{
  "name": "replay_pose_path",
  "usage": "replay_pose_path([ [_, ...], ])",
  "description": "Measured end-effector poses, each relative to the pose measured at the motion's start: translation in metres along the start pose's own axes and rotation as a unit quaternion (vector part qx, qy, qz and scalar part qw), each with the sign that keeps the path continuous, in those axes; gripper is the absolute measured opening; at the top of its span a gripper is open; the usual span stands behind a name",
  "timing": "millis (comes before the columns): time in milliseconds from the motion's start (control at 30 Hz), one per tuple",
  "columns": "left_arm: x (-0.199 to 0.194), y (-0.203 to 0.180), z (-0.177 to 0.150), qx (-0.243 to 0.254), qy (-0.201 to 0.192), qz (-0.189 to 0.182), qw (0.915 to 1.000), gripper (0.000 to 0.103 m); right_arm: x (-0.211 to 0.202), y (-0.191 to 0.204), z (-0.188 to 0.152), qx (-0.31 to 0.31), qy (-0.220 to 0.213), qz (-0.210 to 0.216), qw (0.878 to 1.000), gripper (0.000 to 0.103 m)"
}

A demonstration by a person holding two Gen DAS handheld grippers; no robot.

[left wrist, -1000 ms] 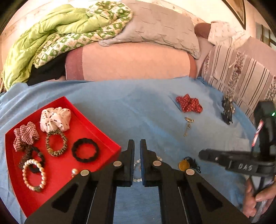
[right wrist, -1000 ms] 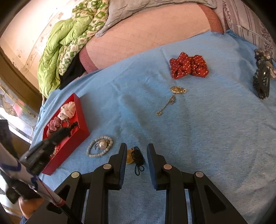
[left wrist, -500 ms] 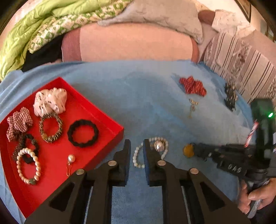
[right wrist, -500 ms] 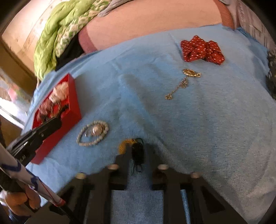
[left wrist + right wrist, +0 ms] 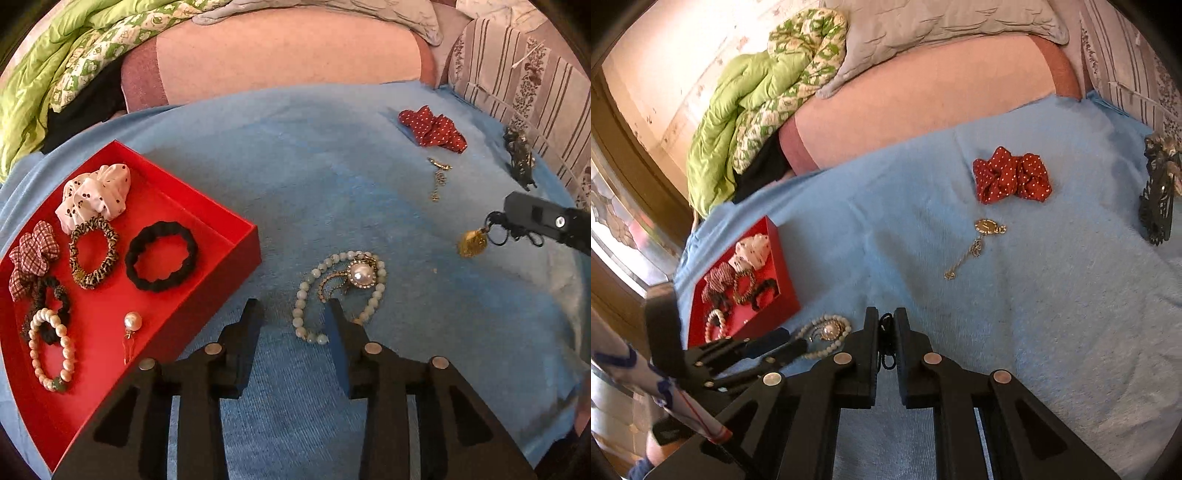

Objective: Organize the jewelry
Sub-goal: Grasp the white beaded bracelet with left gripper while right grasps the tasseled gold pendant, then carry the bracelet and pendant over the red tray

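My left gripper [image 5: 293, 314] is open just above a pale bead bracelet [image 5: 306, 288] with a pearl brooch [image 5: 361, 275] lying inside it on the blue blanket; its right finger overlaps the bracelet's edge. My right gripper [image 5: 886, 325] is shut on the black cord [image 5: 885, 352] of a gold pendant [image 5: 472, 242], which hangs lifted off the blanket. A red tray [image 5: 229, 221] at left holds scrunchies, hair ties, a pearl bracelet and a pearl earring.
A red dotted scrunchie [image 5: 1012, 179], a gold chain pendant [image 5: 979, 240] and a black ornate clip [image 5: 1158, 195] lie further back on the blanket. A pink bolster [image 5: 923, 99], a grey pillow and green quilts sit behind. Striped cushions stand at right.
My right gripper closed on the black cord and lifted the gold pendant off the blanket. My left gripper opened and moved forward over the bead bracelet.
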State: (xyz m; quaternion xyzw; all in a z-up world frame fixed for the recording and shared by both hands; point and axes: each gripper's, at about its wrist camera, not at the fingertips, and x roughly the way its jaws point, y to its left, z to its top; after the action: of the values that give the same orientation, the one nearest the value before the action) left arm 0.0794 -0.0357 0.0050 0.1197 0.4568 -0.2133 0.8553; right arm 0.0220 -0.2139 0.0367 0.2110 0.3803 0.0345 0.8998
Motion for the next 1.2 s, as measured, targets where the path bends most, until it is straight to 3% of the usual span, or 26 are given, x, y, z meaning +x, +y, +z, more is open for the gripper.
replay_pose_path([
  [67,0.000,-0.002,0.000,0.002,-0.005,0.004,1.0000,0.032,0.000,-0.001,0.001,0.004,-0.001,-0.001,1.000,0.009],
  [133,0.000,-0.006,0.002,0.005,-0.008,-0.004,0.9999,0.009,-0.002,-0.004,0.002,0.008,-0.003,0.000,1.000,0.009],
  [167,-0.003,-0.007,0.003,0.006,-0.012,-0.010,0.9999,0.005,-0.003,-0.005,0.003,0.011,-0.007,-0.001,1.000,0.009],
  [400,-0.048,-0.001,0.014,-0.015,-0.095,-0.070,0.9929,0.005,-0.017,-0.010,0.008,0.021,-0.034,-0.002,0.999,0.009],
  [567,-0.076,0.002,0.017,-0.015,-0.154,-0.088,0.9840,0.005,-0.023,-0.006,0.010,0.016,-0.049,0.003,0.999,0.009],
  [900,-0.072,-0.005,0.018,0.004,-0.144,-0.045,0.9886,0.005,-0.021,0.004,0.008,-0.001,-0.050,0.008,0.999,0.009],
  [1200,-0.070,-0.003,0.015,0.005,-0.142,-0.036,0.9892,0.005,-0.016,0.011,0.007,-0.012,-0.046,0.010,0.999,0.009],
])
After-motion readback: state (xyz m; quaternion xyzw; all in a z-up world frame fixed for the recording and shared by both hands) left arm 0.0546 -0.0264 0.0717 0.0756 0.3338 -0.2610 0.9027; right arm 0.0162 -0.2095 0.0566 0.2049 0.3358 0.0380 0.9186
